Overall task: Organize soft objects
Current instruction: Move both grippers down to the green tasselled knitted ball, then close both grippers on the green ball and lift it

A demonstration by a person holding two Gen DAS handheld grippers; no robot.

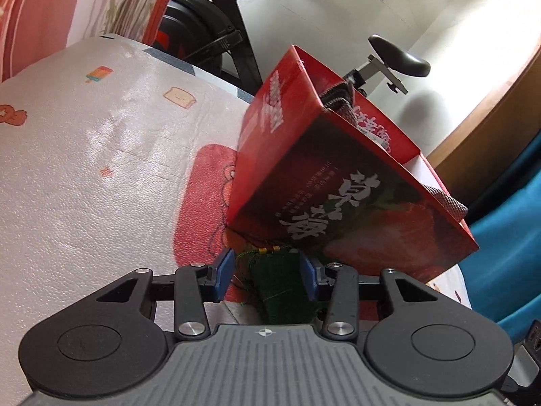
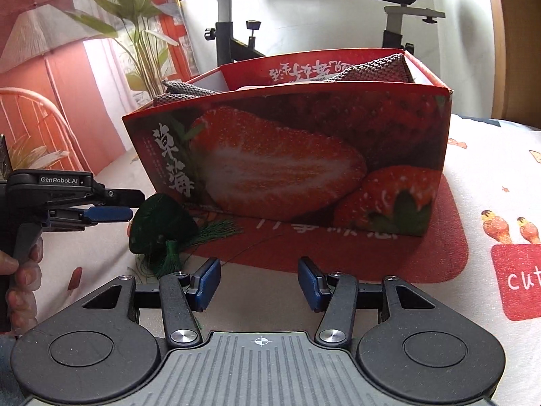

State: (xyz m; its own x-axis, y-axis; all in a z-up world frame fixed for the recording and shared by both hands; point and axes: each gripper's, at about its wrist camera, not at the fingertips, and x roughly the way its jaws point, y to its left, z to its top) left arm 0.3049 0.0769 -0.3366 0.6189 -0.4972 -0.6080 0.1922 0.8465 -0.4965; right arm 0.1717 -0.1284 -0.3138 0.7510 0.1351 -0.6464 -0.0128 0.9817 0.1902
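Green, soft and light, the tasselled sachet [image 2: 162,225] lies on the bed [image 2: 490,176] just beside the strawberry box [image 2: 287,155]. Left tool [image 1: 267,272] straddles its stuffed body, pads apparently not yet closed; right tool [image 2: 258,282] hangs open, empty. Best gripped by the body, not the loose tassel.

The left tool [image 1: 267,272] has its blue pads [image 1: 223,272] spread to either side of a dark green sachet [image 1: 275,287] with a tassel cord, not pressing it. Just beyond, touching the sachet's far end, stands a red strawberry box [image 1: 338,182] with grey woven fabric [image 1: 338,99] inside, on a cartoon-printed tabletop [image 1: 101,155].
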